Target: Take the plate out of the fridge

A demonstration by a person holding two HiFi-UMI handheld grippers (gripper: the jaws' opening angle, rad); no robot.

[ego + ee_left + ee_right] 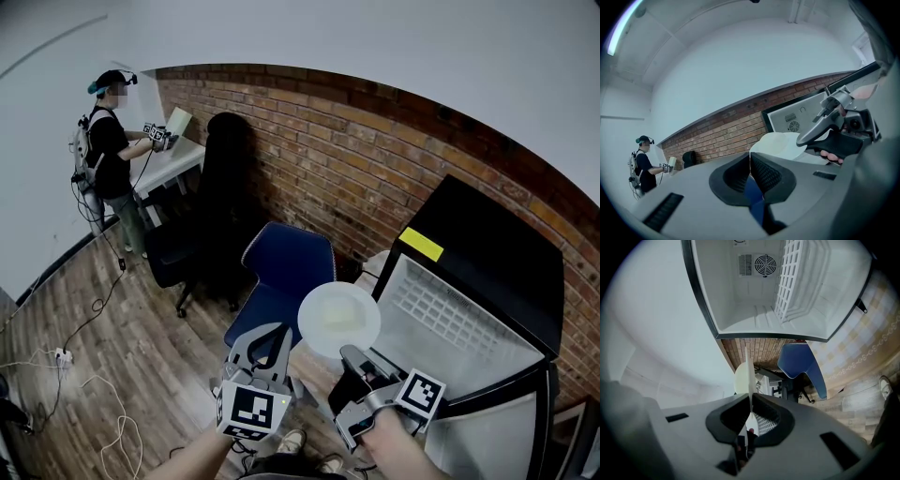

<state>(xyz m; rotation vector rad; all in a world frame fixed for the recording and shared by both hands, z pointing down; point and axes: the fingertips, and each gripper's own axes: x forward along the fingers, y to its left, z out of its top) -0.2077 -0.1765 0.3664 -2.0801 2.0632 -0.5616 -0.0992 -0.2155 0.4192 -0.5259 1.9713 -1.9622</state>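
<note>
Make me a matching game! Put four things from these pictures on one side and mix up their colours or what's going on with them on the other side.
Things:
1. plate
2. chair
3. fridge
4. left gripper

Descriptions:
A. shut, holding nothing
B. blue
C. pinched by its edge in the right gripper
D. standing open

Right pairs: 1-C, 2-B, 3-D, 4-A
</note>
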